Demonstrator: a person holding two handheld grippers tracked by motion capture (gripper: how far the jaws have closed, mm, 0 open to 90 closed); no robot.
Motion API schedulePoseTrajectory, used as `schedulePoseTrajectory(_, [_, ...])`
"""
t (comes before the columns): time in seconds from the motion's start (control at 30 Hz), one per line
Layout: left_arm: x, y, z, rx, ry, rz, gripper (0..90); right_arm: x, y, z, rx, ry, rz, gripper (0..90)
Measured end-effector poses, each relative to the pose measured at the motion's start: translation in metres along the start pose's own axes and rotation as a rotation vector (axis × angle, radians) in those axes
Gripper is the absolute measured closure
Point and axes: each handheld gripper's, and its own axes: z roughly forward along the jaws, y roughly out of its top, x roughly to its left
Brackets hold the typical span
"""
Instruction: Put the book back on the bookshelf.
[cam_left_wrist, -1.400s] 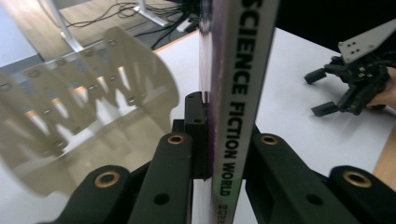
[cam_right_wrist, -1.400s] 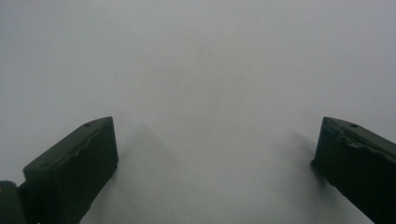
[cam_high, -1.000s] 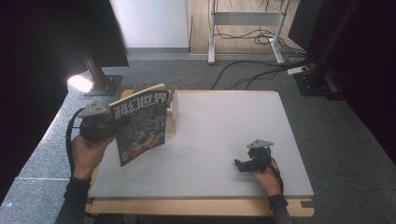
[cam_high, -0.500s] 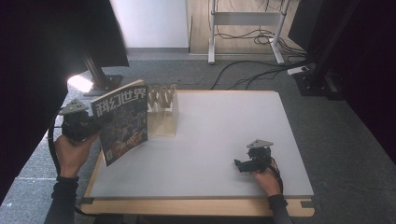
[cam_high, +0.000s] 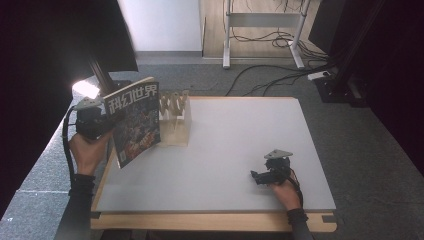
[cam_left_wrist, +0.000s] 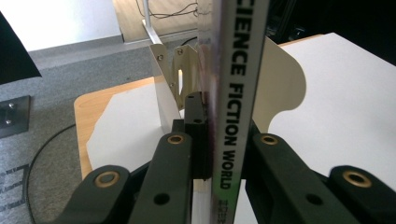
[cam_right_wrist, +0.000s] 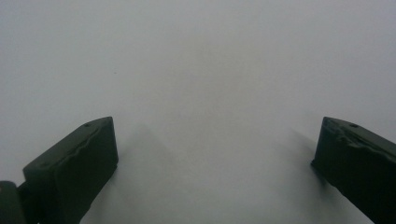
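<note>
My left gripper (cam_high: 111, 125) is shut on a magazine (cam_high: 134, 122) with a colourful cover, and holds it upright over the table's left edge. In the left gripper view both jaws of that gripper (cam_left_wrist: 219, 140) clamp the magazine's spine (cam_left_wrist: 236, 93), which reads "SCIENCE FICTION WORLD". Just right of the magazine a wooden slotted rack (cam_high: 176, 117) stands on the white table (cam_high: 240, 130); the same rack (cam_left_wrist: 182, 70) rises behind the spine. The right gripper (cam_high: 257, 177) rests near the front right of the table. Its jaws (cam_right_wrist: 215, 163) stand wide open over bare white surface.
A bright lamp (cam_high: 85, 89) shines off the table's far left corner. A dark panel (cam_high: 60, 45) looms at the left. Cables (cam_high: 280, 75) and a metal stand's legs (cam_high: 260, 30) lie on the floor beyond the table.
The left hand has carried the magazine leftward, off the front of the wooden rack, which now shows. The right gripper has stayed where it was.
</note>
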Motion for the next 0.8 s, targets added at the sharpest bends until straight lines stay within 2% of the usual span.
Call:
schedulePoseTrajectory(0.17, [0.002,0.003,0.017,0.015,0.025,-0.002,82.9,0.0,0.0,0.0,0.0,0.001,0.002,0.0])
schedulePoseTrajectory(0.3, [0.004,0.006,0.031,0.004,0.039,-0.014,82.8,0.0,0.0,0.0,-0.002,0.0,0.004,0.0])
schedulePoseTrajectory(0.47, [0.004,0.008,0.045,-0.04,0.04,-0.022,82.8,0.0,0.0,0.0,-0.002,0.001,0.002,0.0])
schedulePoseTrajectory(0.57, [0.002,0.006,0.053,-0.068,0.037,0.0,82.7,0.0,0.0,0.0,-0.002,0.001,0.002,0.0])
schedulePoseTrajectory(0.7, [0.003,0.004,0.054,-0.028,-0.007,-0.006,82.3,0.0,0.0,0.0,-0.002,0.0,0.003,0.0])
schedulePoseTrajectory(0.73, [0.004,0.005,0.052,-0.003,-0.023,-0.006,82.3,0.0,0.0,0.0,-0.002,0.0,0.003,0.0])
schedulePoseTrajectory(0.8, [0.002,0.007,0.048,0.047,-0.021,0.02,82.2,0.0,0.0,0.0,-0.002,0.0,0.002,0.0])
